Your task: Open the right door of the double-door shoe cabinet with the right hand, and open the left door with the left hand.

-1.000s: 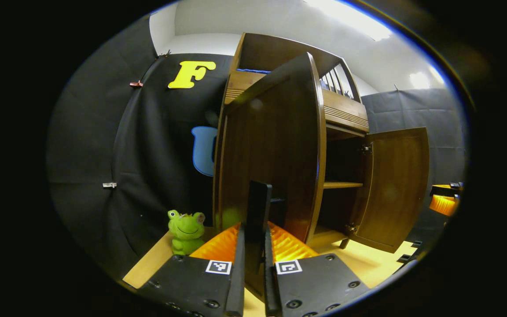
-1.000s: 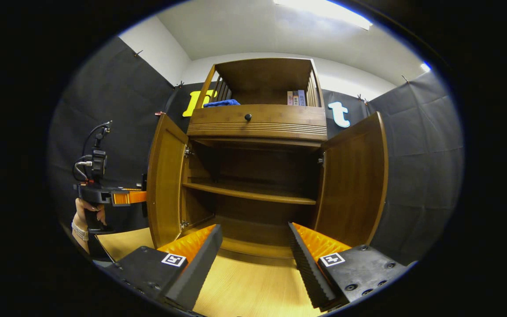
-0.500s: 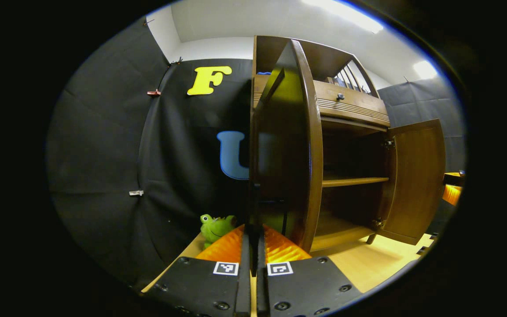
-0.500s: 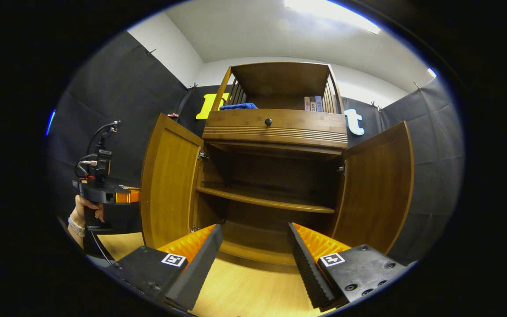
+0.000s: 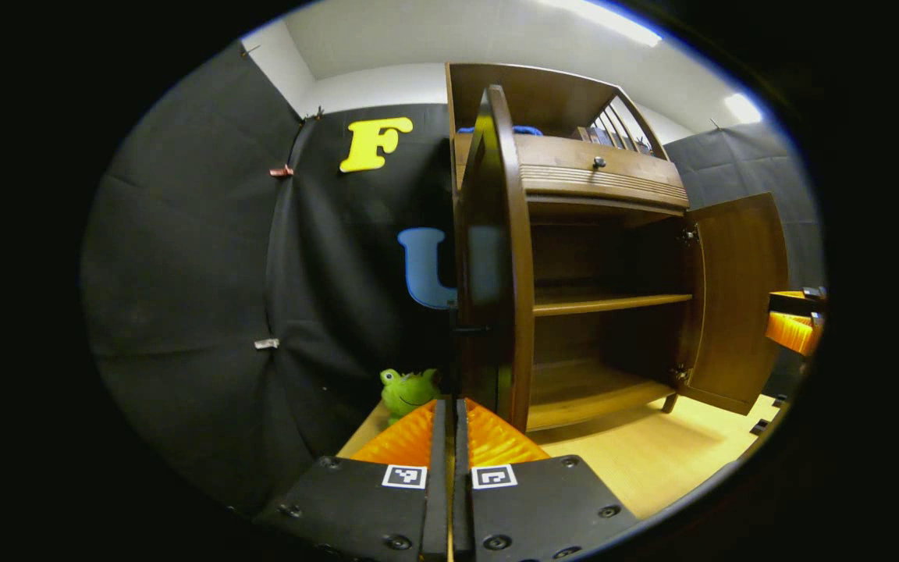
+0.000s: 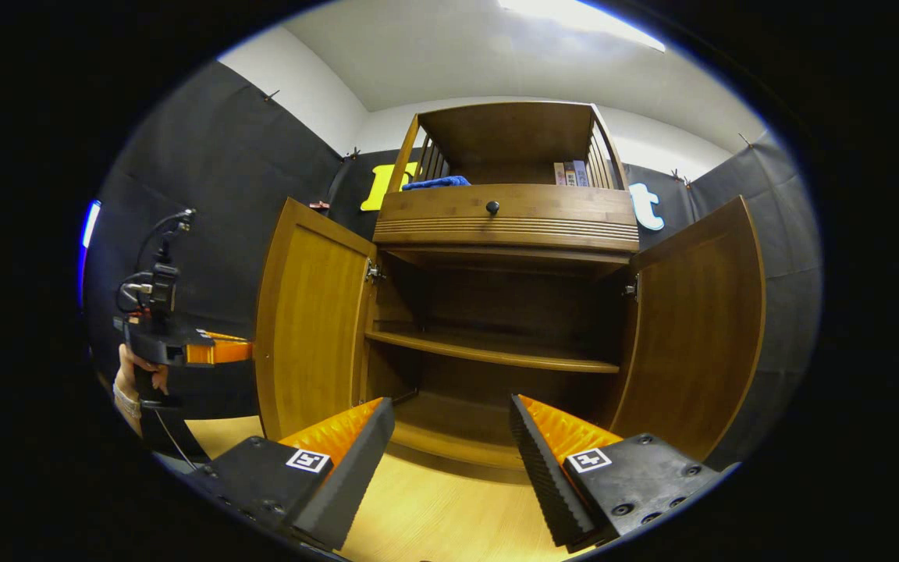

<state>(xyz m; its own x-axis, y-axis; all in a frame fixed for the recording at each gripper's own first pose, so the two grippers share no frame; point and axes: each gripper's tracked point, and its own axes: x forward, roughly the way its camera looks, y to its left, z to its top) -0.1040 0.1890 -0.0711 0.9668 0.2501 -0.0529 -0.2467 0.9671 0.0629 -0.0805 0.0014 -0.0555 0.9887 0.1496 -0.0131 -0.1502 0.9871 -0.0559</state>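
Both cabinet doors stand open.

Left gripper view: your left tool (image 5: 450,437) is pressed together, empty, just short of the left door (image 5: 496,257) edge. Right gripper view: your right tool (image 6: 449,445) hangs spread, clear of the right door (image 6: 699,328), which stands wide.

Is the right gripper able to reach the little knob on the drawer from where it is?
Probably yes. The right gripper is open and faces the cabinet's front, and nothing stands between it and the knob, which sits above the open doors.
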